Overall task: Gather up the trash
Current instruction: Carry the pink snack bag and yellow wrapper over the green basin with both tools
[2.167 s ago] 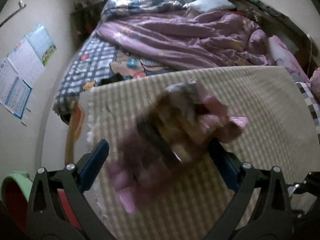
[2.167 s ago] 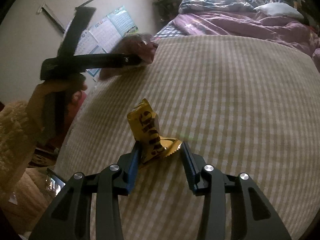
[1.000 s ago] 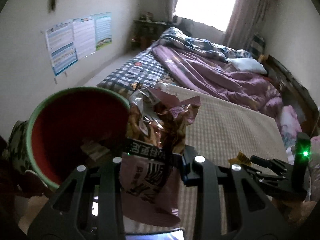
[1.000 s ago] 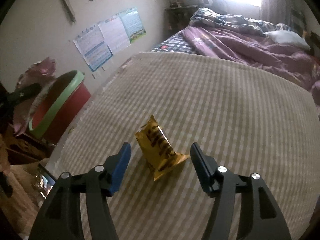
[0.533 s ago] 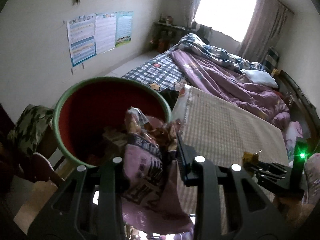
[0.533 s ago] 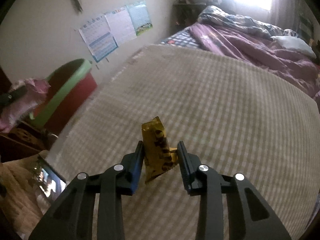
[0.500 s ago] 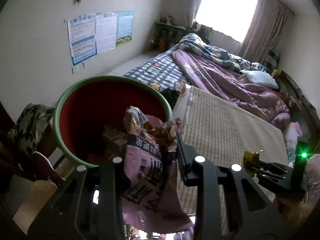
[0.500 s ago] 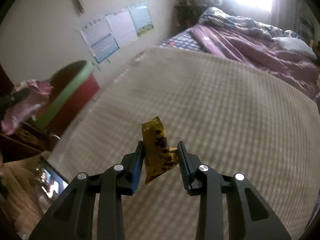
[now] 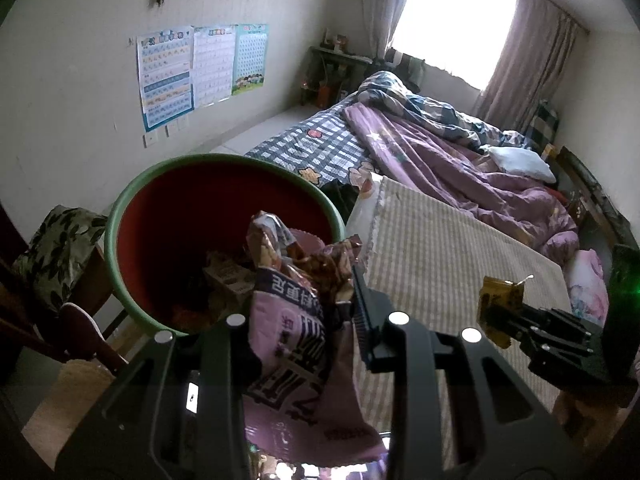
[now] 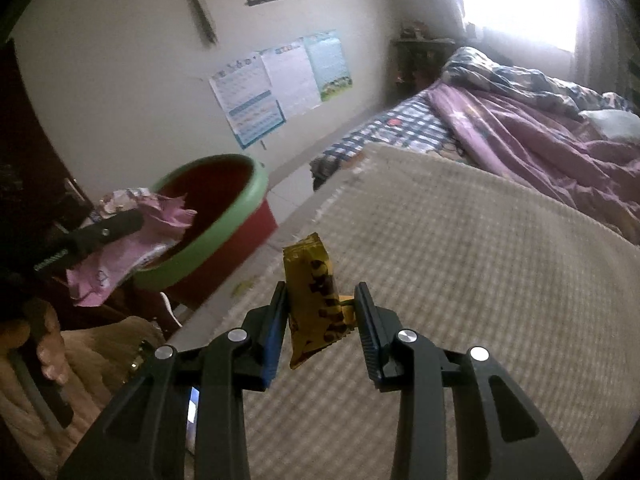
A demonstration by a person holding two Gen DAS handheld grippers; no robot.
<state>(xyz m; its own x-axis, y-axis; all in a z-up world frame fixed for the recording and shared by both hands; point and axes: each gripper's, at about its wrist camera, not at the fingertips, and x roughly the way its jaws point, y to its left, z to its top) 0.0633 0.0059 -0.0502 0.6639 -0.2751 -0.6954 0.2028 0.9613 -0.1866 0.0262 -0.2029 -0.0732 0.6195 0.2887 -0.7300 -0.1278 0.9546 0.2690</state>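
My left gripper [image 9: 304, 300] is shut on a crumpled pink snack bag [image 9: 292, 320] and holds it at the near rim of a red bin with a green rim [image 9: 120, 208]; some trash lies inside the bin. My right gripper [image 10: 322, 304] is shut on a yellow snack wrapper [image 10: 314, 304], lifted above the beige checked mat [image 10: 460, 260]. The right wrist view shows the bin [image 10: 224, 224] at left with the pink bag [image 10: 132, 240] over its rim. The left wrist view shows the yellow wrapper [image 9: 500, 304] at right.
A bed with a purple quilt [image 9: 460, 160] lies beyond the mat [image 9: 440, 256]. Posters [image 9: 196, 72] hang on the left wall. A chair with a leaf-print cushion [image 9: 56, 244] stands left of the bin. A phone [image 10: 194, 408] lies low between my right fingers.
My left gripper has held the pink bag at the bin's rim, nearly still. My right gripper has lifted the yellow wrapper off the mat and swung it left toward the bin.
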